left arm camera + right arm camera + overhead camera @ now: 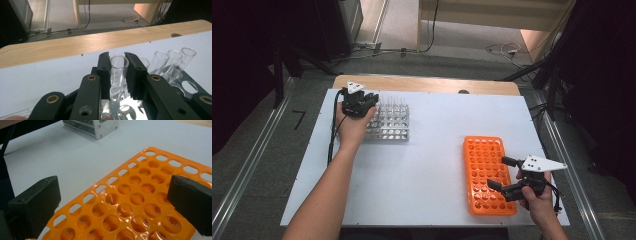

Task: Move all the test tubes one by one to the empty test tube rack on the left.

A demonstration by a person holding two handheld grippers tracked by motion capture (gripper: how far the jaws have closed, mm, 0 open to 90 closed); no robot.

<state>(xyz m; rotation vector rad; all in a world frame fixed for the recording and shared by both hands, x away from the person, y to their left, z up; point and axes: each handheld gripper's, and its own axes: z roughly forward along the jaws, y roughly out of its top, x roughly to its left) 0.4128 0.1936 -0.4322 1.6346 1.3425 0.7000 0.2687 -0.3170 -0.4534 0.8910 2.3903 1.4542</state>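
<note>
While my left gripper point(119, 75) clamps a clear glass test tube point(118, 72) in the metal rack point(388, 129) near the table's far left corner, my right gripper point(120, 205) gapes, empty, over the orange plastic rack point(140, 202), ready to steady it.

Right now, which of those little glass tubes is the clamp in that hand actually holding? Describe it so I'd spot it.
Look to the metal rack at the far left of the white table. Clear glass tubes stand in it. The held tube is the one pinched between the left gripper's two black jaws; its neighbours stand free beside it.
</note>
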